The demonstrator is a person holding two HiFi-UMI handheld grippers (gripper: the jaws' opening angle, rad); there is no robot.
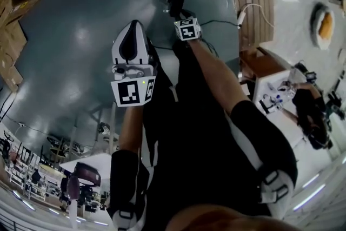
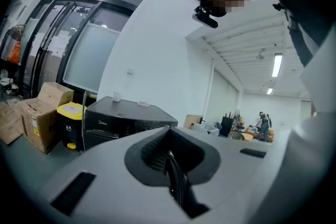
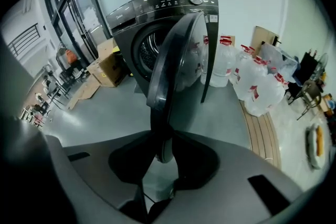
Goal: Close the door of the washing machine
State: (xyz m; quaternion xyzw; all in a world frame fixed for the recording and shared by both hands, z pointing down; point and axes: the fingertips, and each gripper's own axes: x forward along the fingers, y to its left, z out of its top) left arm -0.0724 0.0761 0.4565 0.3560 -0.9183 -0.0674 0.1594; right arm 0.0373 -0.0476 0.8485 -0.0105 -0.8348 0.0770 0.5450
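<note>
Nearest to us, the left gripper [image 2: 169, 157] hangs free beside the body. Its jaws are together with nothing between them. We think it is kept back so that it does not cross the way of the door.

A little further ahead, the right gripper [image 3: 160, 144] points steeply down and has the lower rim of the door [image 3: 176, 60] between its jaws. The two tips lie against the rim on both sides, so we read it as gripping the door. This hold on the outer edge, far from the hinge, probably gives the easiest swing.

The door stands wide open and is seen almost edge-on. Behind it is the dark washing machine [image 3: 157, 8], and the drum opening [image 3: 149, 47] is uncovered. We judge the closing as only begun, because the door must travel nearly the whole arc.

Between the door and the drum opening we see only bare floor [image 3: 105, 113], so nothing seems to block the swing. The water bottles [image 3: 257, 86] stand on the other side of the door, next to a wooden board [image 3: 262, 134], and they are outside the path. Cardboard boxes [image 3: 105, 68] lie further away, at the left of the machine. A thin cable [image 1: 221, 23] runs over the floor near the right gripper; the feet should mind it.
</note>
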